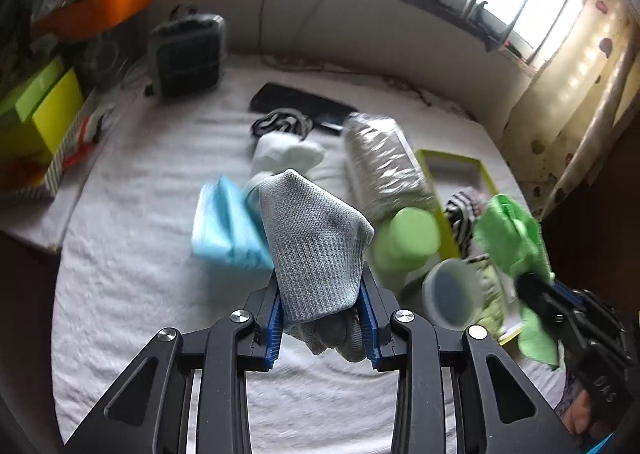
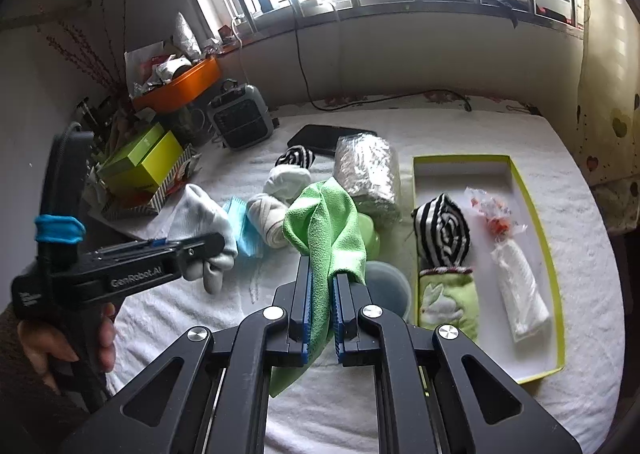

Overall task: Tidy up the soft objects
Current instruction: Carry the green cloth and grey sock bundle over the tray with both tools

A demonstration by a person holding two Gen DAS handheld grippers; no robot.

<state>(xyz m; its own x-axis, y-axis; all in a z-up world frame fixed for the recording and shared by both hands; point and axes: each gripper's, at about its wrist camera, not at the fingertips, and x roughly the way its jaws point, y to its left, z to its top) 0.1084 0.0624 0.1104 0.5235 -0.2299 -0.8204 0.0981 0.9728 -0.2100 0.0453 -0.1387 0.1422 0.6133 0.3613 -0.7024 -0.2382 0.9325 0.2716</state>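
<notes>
My left gripper is shut on a grey knitted sock, which it holds above the white towel-covered bed. In the right wrist view that gripper shows at the left, in a person's hand. My right gripper is shut on a green cloth that hangs from between its pads. A yellow-green box tray at the right contains a striped roll, a green embroidered cloth and a white roll. White socks and a striped sock lie loose on the bed.
A blue packet, a plastic-wrapped bundle, a green round container and a grey tub lie near the tray. A black heater, a dark flat device and yellow-green boxes stand at the back left.
</notes>
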